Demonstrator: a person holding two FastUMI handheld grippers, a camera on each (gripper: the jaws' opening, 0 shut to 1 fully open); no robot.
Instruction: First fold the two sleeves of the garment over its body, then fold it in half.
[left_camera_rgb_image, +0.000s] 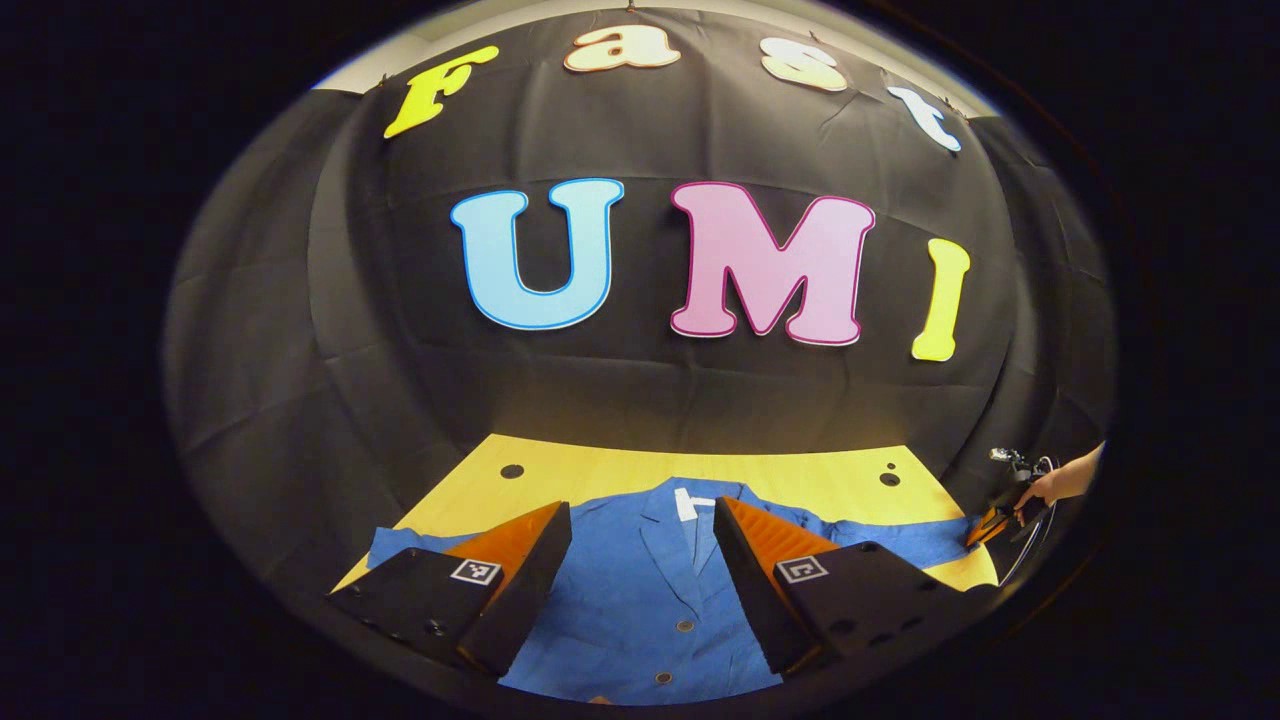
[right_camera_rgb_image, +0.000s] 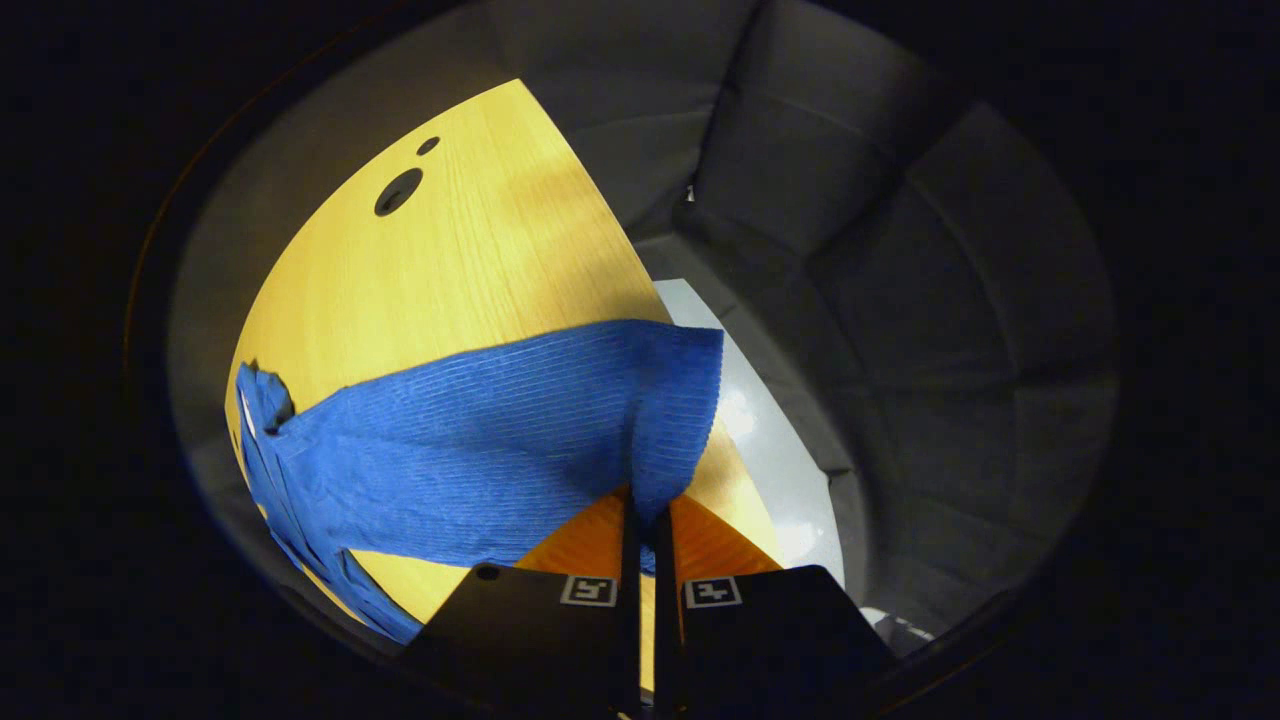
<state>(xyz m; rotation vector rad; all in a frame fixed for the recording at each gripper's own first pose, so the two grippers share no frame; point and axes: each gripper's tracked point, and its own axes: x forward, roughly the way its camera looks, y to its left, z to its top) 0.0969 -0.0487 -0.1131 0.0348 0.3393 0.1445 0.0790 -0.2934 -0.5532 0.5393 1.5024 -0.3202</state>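
My left gripper (left_camera_rgb_image: 640, 560) hangs w/ jaws wide apart above the blue garment (left_camera_rgb_image: 640, 590), which lies flat, front up, on the yellow table (left_camera_rgb_image: 600, 470). My right gripper (right_camera_rgb_image: 645, 520) is clamped on the cuff end of one sleeve (right_camera_rgb_image: 500, 440), stretched across the table's edge. My hand (left_camera_rgb_image: 1050, 487) holds it far right in left gripper view.

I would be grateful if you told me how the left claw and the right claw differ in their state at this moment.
The left claw is open, its fingers spread wide, while the right claw is shut on the sleeve. The left claw holds nothing and hovers over the body of the blue garment; the right claw pinches the sleeve's end near the edge of the wooden table. Both are at the same garment.
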